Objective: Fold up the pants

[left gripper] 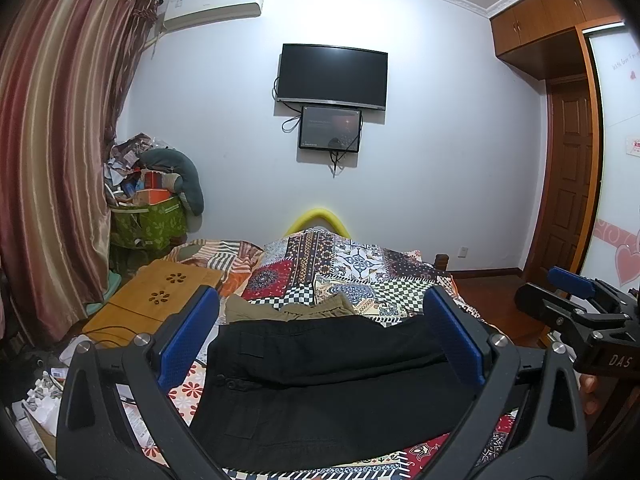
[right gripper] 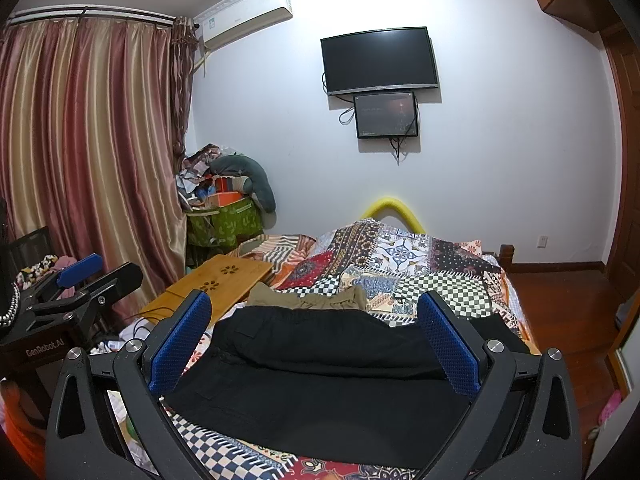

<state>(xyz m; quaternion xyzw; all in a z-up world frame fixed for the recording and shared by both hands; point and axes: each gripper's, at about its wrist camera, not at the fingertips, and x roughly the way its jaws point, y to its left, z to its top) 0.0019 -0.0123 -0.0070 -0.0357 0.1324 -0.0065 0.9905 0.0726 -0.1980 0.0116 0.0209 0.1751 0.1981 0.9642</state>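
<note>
Black pants point(left gripper: 320, 376) lie flat on the bed point(left gripper: 360, 272), apparently already folded once, though folds are hard to read in black; pinch both near corners evenly so layers stay aligned. Left gripper point(left gripper: 320, 340) and right gripper point(right gripper: 316, 340) hover above them, both wide open, holding nothing.

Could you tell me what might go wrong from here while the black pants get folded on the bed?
Both grippers, left and right, are open above the black pants. A grab at the far edge may also catch the khaki garment touching it. The wooden lap tray lies close on the left; a wide sweep could knock it.
</note>
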